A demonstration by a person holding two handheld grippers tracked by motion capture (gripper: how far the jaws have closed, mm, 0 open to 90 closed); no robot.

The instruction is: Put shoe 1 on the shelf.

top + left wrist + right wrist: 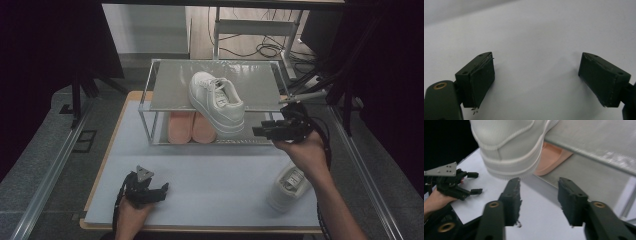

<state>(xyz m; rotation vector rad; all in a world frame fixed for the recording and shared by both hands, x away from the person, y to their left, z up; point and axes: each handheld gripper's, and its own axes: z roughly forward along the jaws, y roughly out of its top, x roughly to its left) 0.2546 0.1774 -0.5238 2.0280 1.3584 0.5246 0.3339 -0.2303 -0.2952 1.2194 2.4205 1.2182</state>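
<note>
A white sneaker (pixel 217 102) lies on the top shelf of a metal rack (pixel 170 85), its heel end overhanging the front edge. In the right gripper view that heel (pixel 509 147) hangs just beyond my right gripper (pixel 539 185), whose jaws stand apart with nothing between them. From above, the right gripper (pixel 260 127) sits at the rack's front right and points left toward the shoe. A second white sneaker (pixel 287 187) lies on the table under the right forearm. My left gripper (pixel 161 192) rests open at the front left, over the bare white mat (pixel 536 65).
Pink slippers (pixel 192 127) lie on the rack's lower shelf, partly behind the sneaker's heel (pixel 550 157). A white mat (pixel 215 175) covers the table in front of the rack. The left gripper (pixel 476 183) and its hand also appear at the left of the right gripper view.
</note>
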